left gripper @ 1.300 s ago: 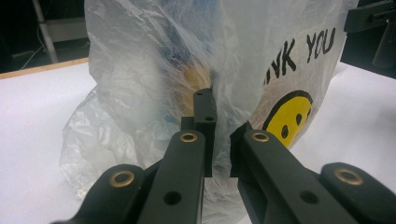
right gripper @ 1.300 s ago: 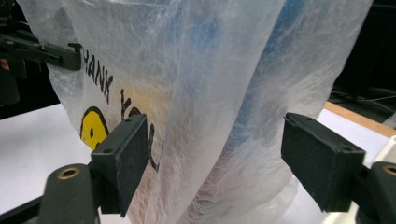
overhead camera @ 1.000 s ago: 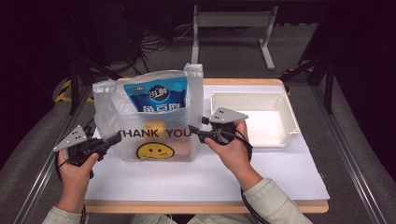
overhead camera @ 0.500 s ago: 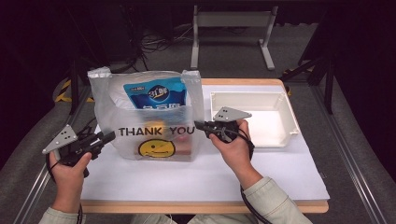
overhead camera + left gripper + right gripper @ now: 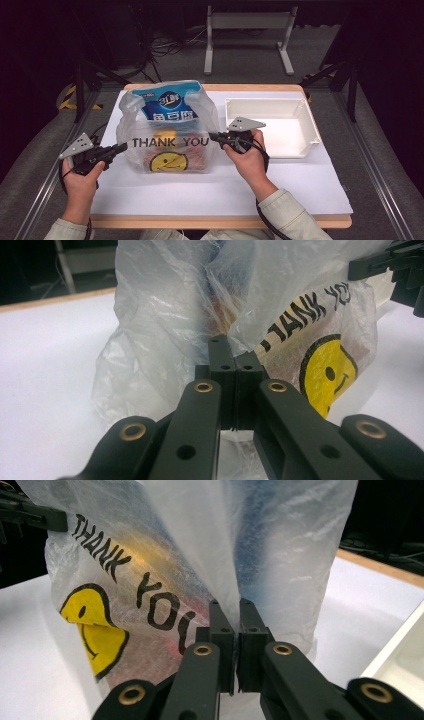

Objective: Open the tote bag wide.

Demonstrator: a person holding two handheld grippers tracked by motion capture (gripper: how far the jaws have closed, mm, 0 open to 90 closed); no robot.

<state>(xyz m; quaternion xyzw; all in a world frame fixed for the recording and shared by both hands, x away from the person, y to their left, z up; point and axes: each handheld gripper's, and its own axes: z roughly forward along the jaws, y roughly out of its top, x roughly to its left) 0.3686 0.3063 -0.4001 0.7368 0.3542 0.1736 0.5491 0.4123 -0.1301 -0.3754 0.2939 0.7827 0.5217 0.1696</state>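
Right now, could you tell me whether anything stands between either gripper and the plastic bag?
Nothing visible does. The left gripper is shut on a fold of the plastic bag at its left side, and the right gripper is shut on a fold at its right side. The white tray lies apart, to the right.

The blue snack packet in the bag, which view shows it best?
The high view: the blue snack packet stands up out of the plastic bag, label readable. The right gripper view gives a blue blur through the plastic; the left gripper view gives mostly bag.
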